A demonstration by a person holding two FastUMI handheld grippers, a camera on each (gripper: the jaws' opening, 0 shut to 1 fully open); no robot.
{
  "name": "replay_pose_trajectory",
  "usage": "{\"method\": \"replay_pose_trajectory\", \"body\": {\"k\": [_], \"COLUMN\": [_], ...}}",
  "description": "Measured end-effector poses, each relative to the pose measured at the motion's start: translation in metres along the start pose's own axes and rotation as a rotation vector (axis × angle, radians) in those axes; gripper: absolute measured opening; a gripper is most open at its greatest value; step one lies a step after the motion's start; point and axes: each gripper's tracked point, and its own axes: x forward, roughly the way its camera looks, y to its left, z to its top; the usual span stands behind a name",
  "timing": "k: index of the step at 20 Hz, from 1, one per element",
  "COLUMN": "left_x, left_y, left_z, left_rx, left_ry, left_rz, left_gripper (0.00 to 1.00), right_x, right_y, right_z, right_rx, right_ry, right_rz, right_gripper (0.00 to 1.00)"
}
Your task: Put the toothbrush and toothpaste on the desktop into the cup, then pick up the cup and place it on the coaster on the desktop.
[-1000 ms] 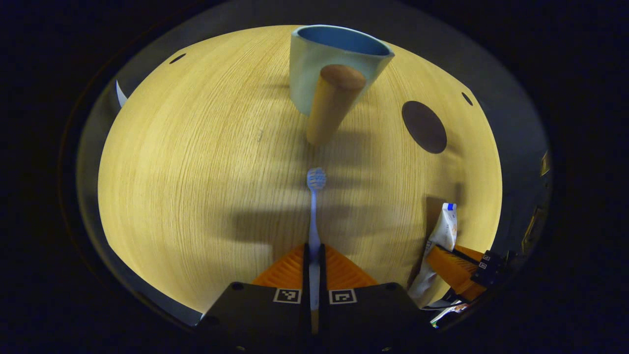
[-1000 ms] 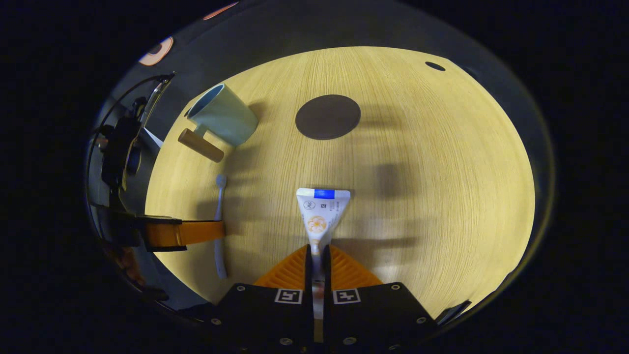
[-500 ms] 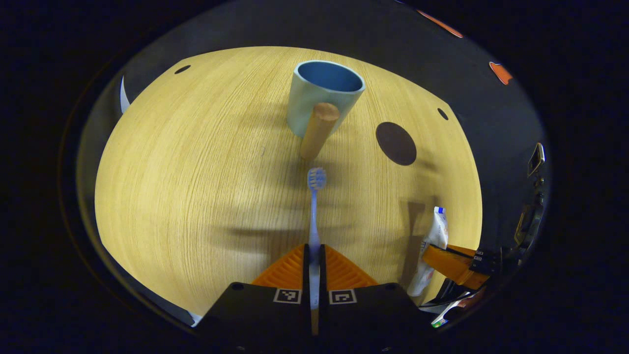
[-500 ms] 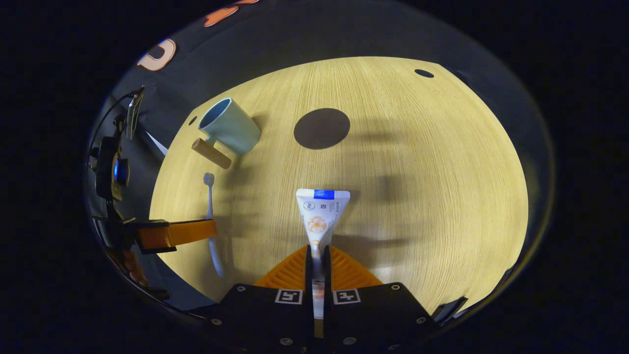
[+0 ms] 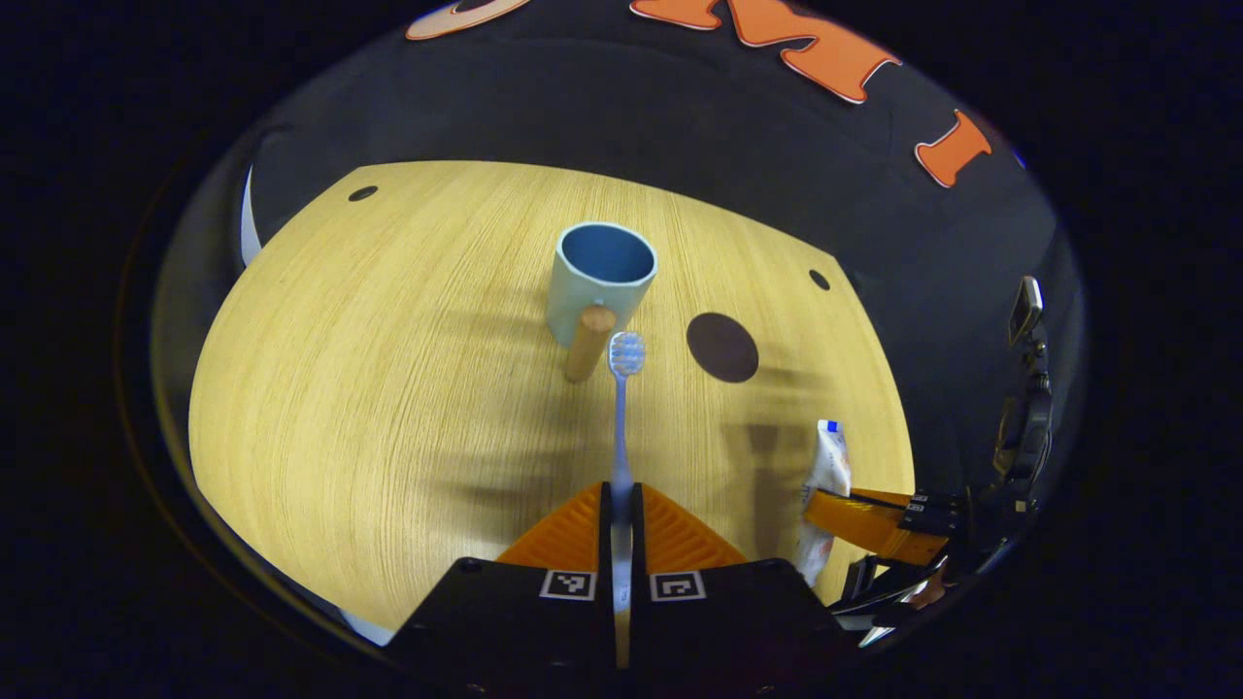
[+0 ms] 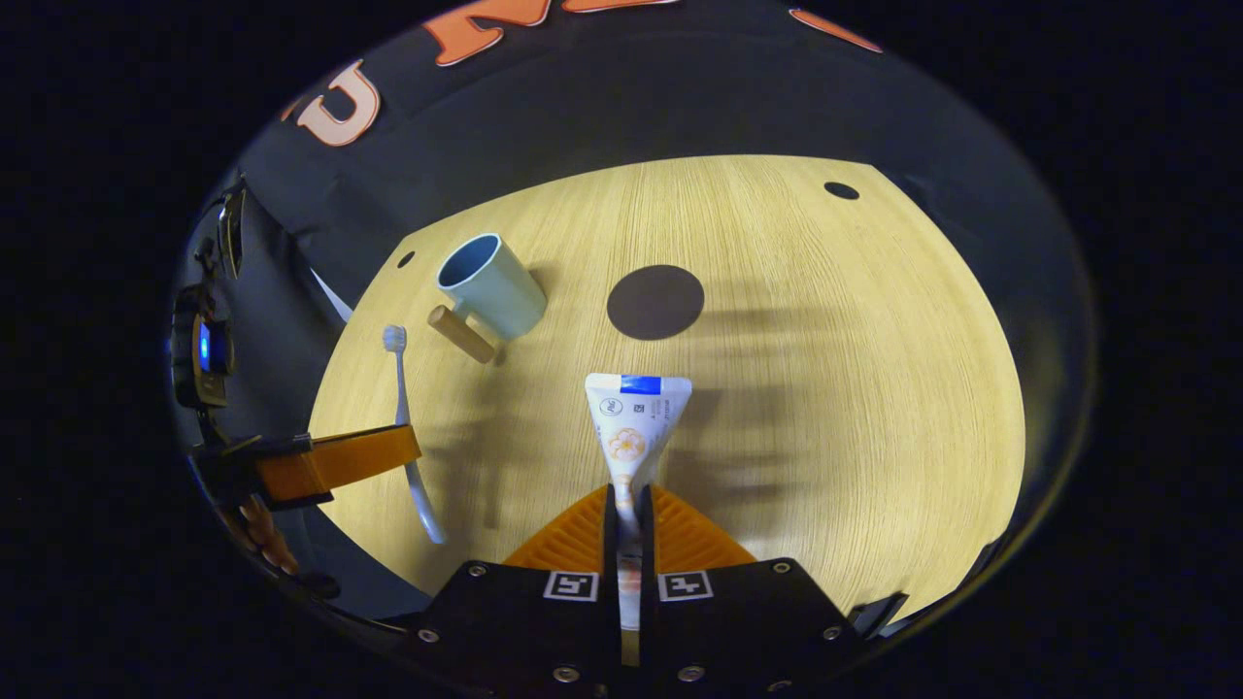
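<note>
Both claws have risen: your left claw [image 5: 621, 505] pinches the toothbrush [image 5: 621, 408], right claw [image 6: 629, 510] clamps the toothpaste [image 6: 633, 427]; the cup [image 5: 597, 282] ahead could tip if bumped.

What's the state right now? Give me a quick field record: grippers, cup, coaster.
left gripper: shut on toothbrush, head pointing toward the cup
right gripper: shut on toothpaste
cup: upright on the desktop, nothing inside, wooden handle toward the left gripper
coaster: bare, beside the cup, not touching it
</note>
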Motion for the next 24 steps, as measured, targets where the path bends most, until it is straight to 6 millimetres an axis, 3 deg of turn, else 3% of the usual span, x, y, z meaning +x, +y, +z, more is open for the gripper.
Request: {"method": "replay_pose_trajectory", "body": {"k": [5,7,14,24], "left_x": [-0.019,-0.022,-0.036,-0.022], "left_y": [0.008,0.01,0.012,0.02], "left_z": [0.026,0.039,0.11,0.191], "left_rx": [0.031,0.037,0.1,0.15], "left_ry": [-0.079,-0.107,-0.274,-0.411], "left_rz": [-0.015,-0.024,-0.058,-0.124], "left_gripper": [0.06,0.06,0.06,0.06], "right_x": [-0.024,-0.023,-0.037,-0.044], "right_y": [-0.005,-0.002,-0.005,-0.005], "right_z": [0.014,0.016,0.032,0.043], "right_rx": [-0.01,-0.009,-0.047,-0.002], "right_ry": [-0.029,-0.047,-0.113,-0.172], "right_rz": [0.017,0.019,0.012,-0.02], "right_gripper": [0.08,0.08,0.08,0.08]}}
